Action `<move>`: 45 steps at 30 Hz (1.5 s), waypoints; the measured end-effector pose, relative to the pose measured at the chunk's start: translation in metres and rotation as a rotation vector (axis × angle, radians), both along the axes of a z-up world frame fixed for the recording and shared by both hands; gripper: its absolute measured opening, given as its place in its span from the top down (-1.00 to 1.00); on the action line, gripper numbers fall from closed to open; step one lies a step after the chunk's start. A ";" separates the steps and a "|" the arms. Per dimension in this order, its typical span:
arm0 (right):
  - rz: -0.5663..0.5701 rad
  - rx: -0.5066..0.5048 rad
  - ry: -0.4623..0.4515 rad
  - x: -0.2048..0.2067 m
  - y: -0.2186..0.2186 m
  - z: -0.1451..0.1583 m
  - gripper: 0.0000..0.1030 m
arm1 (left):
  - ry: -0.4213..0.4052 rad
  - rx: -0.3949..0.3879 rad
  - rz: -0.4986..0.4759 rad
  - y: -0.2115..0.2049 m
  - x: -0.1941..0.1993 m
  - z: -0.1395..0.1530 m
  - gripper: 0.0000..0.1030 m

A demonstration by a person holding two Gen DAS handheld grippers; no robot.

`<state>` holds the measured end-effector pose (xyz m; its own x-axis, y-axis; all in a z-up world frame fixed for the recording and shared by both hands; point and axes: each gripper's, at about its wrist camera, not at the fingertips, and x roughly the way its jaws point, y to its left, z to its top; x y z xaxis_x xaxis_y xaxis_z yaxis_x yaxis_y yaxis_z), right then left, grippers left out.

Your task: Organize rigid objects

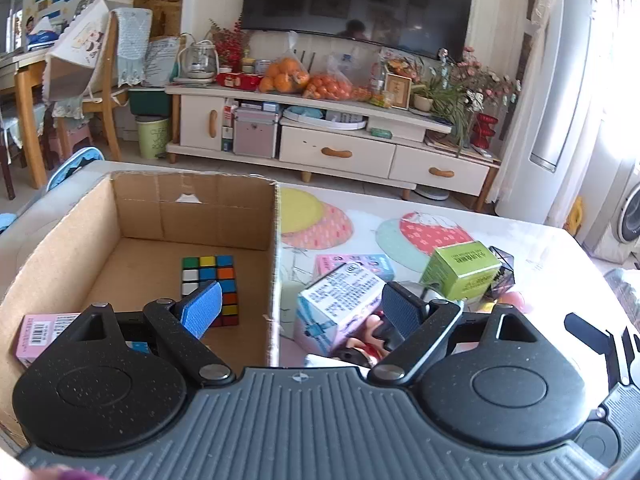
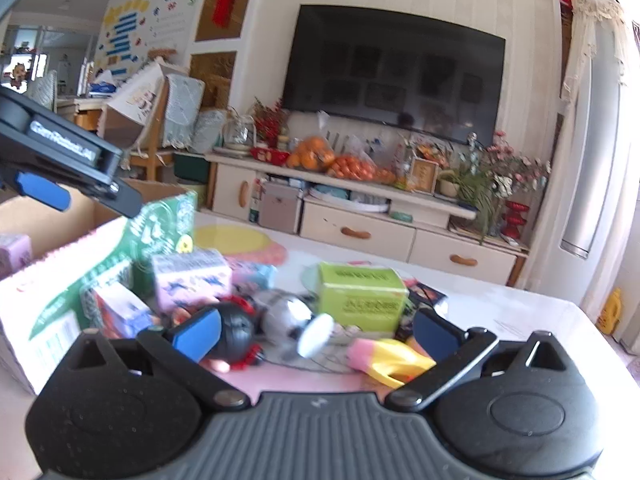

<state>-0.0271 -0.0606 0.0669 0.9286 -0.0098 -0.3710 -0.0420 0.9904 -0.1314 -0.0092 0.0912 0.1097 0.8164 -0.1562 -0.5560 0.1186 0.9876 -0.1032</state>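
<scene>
My left gripper (image 1: 302,308) is open and empty, straddling the right wall of a cardboard box (image 1: 276,248). Inside the box lie a colour cube (image 1: 212,286) and a pink carton (image 1: 38,330). Right of the box sits a pile: a white and blue printed carton (image 1: 340,296), a green box (image 1: 460,270), a doll (image 1: 370,338). My right gripper (image 2: 316,330) hangs open over the same pile, above a black and red figure (image 2: 236,330), a silver object (image 2: 286,318) and a pink and yellow toy (image 2: 386,358). The green box (image 2: 362,294) stands just beyond. The left gripper (image 2: 44,194) shows at upper left.
A large green and white carton (image 2: 64,276) and a purple carton (image 2: 192,280) stand left of the pile. The table (image 1: 532,240) has a patterned cloth. Behind it is a TV cabinet (image 1: 336,152) with bags of oranges, plants and a television above.
</scene>
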 end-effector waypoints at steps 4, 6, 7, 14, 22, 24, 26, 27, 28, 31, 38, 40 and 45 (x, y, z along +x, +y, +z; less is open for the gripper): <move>-0.029 0.002 0.020 0.003 -0.016 -0.005 -0.98 | 0.004 0.011 -0.026 -0.001 -0.002 -0.001 -1.00; -0.046 0.007 0.030 0.005 -0.025 -0.009 -0.98 | -0.001 0.013 -0.033 -0.004 -0.006 -0.002 -1.00; -0.054 0.011 0.038 0.006 -0.030 -0.010 -0.98 | -0.008 0.017 -0.033 -0.006 -0.009 -0.002 -1.00; -0.103 0.030 0.087 0.011 -0.056 -0.020 -0.98 | -0.057 0.068 -0.025 -0.027 -0.040 -0.014 -1.00; -0.109 0.021 0.111 0.013 -0.072 -0.025 -0.98 | -0.099 0.133 0.076 -0.064 -0.078 -0.048 -1.00; -0.112 0.019 0.118 0.015 -0.075 -0.026 -0.98 | -0.110 0.172 0.111 -0.071 -0.076 -0.057 -1.00; -0.114 0.021 0.131 0.017 -0.078 -0.028 -0.98 | -0.102 0.191 0.144 -0.075 -0.072 -0.064 -1.00; -0.116 0.023 0.138 0.018 -0.080 -0.029 -0.98 | -0.098 0.197 0.160 -0.077 -0.067 -0.067 -1.00; -0.117 0.025 0.145 0.020 -0.082 -0.030 -0.98 | -0.095 0.204 0.177 -0.079 -0.064 -0.070 -1.00; -0.117 0.028 0.160 0.022 -0.088 -0.032 -0.98 | -0.071 0.215 0.219 -0.084 -0.054 -0.079 -1.00; -0.113 -0.008 0.158 0.027 -0.097 -0.032 -0.98 | -0.066 0.239 0.245 -0.097 -0.041 -0.093 -1.00; -0.113 0.000 0.161 0.028 -0.101 -0.032 -0.98 | -0.068 0.235 0.239 -0.098 -0.038 -0.095 -1.00; -0.122 -0.001 0.169 0.033 -0.110 -0.033 -0.98 | -0.064 0.196 0.214 -0.097 -0.029 -0.096 -1.00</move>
